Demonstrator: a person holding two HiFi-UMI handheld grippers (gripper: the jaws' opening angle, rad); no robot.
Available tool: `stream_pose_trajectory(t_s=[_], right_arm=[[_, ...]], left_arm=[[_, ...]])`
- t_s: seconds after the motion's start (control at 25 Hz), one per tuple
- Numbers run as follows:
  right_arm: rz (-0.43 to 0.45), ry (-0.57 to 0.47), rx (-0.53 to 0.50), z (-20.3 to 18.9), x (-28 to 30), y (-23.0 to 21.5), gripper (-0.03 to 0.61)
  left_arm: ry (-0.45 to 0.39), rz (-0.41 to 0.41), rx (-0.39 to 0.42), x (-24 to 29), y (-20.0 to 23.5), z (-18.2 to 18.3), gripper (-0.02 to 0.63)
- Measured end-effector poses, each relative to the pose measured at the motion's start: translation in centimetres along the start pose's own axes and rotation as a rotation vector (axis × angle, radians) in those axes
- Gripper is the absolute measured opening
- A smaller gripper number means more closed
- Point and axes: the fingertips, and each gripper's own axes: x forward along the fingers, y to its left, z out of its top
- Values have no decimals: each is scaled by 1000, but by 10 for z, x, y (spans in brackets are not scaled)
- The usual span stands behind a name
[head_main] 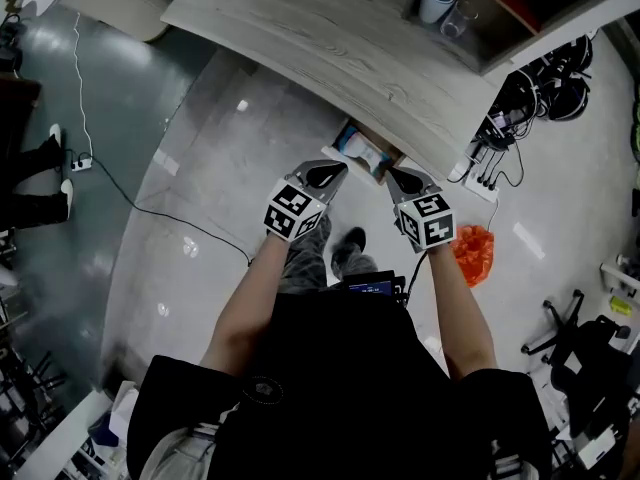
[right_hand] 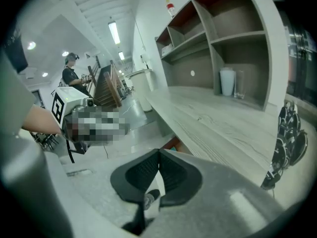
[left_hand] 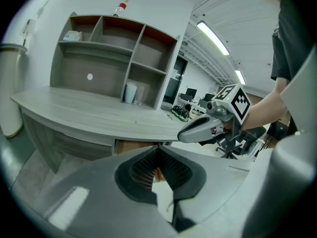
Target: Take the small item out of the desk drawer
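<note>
The desk drawer (head_main: 352,138) stands pulled out from under the curved wooden desk (head_main: 330,43); white and blue things lie in it, too small to tell apart. My left gripper (head_main: 340,169) hangs just in front of the drawer's left side, my right gripper (head_main: 393,172) in front of its right side, both apart from it. In the left gripper view, the left gripper (left_hand: 158,148) has its pads together with nothing between them, and the drawer's brown opening (left_hand: 136,146) shows beyond. The right gripper (right_hand: 159,151) is likewise shut and empty.
A shelf unit on the desk holds a white cup (head_main: 436,0) and a glass (head_main: 457,20). A power strip with cables (head_main: 482,175) hangs at the desk's right end. An orange bag (head_main: 474,251) lies on the floor, and an office chair (head_main: 575,333) stands right.
</note>
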Motion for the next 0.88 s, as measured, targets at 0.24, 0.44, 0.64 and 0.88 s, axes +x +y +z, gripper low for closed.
stream_pose_trajectory(t_s=[0.24,0.44,0.64,0.88], right_arm=[[8,59,-42,-13,32,-9,5],[21,114,-68,-30,53,-11,28],[18,155,-119,-43,76,-13,54],[11,212,-168,-56,104,-15,93]], left_arm=[[5,22,-32,8,22,-16,0],[4,51,-64,10,40,-28,0],[7,54,-77,18,52,-39,0],[21,38,-87,25,55,-52,0]])
